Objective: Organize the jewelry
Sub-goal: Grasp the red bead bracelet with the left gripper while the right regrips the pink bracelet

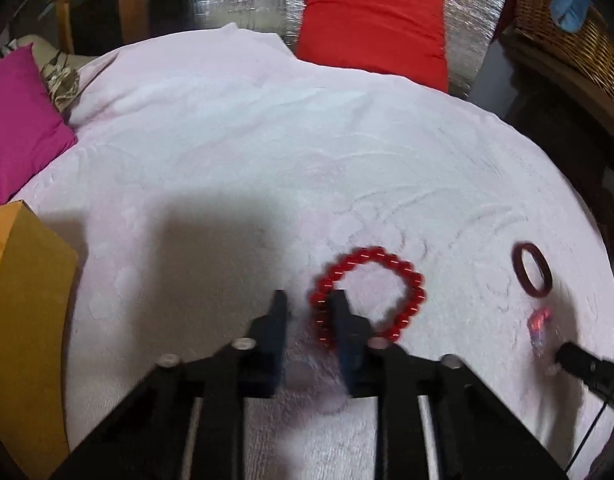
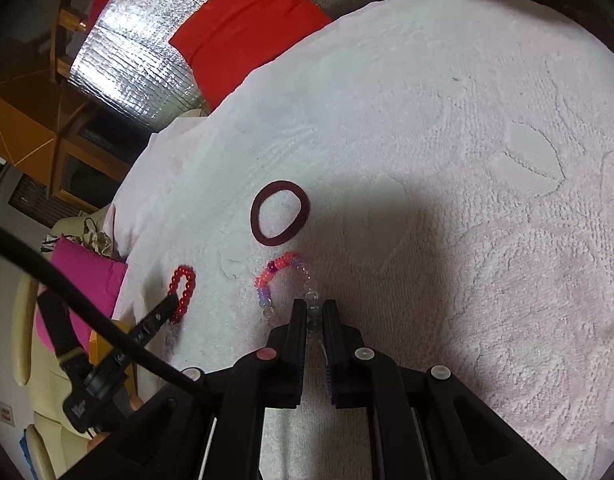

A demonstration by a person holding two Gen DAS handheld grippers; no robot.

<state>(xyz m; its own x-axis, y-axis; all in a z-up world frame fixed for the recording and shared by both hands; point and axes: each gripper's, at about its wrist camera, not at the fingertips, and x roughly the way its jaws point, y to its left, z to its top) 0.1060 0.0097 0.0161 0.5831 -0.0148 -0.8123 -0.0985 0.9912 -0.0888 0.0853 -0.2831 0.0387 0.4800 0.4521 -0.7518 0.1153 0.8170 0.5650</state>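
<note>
A pale pink towel (image 2: 447, 128) bore an embossed leaf pattern. The beaded bracelet (image 1: 369, 294) was glossy red, the band (image 2: 279, 213) at its three o'clock dark maroon, and another bracelet (image 2: 285, 280) mixed coral, purple and clear beads.

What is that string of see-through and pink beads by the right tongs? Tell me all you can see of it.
The bracelet of clear, lilac and coral-pink plastic-looking beads forms an open loop lying flat on the pale pink textured towel. Coral beads sit at its far end, with one dark purple bead among them; clear ones are nearest. The right tongs are closed on its near clear beads. The dark maroon ring-shaped band lies just beyond, apart from it. In the left view it is only a pink blur.
</note>
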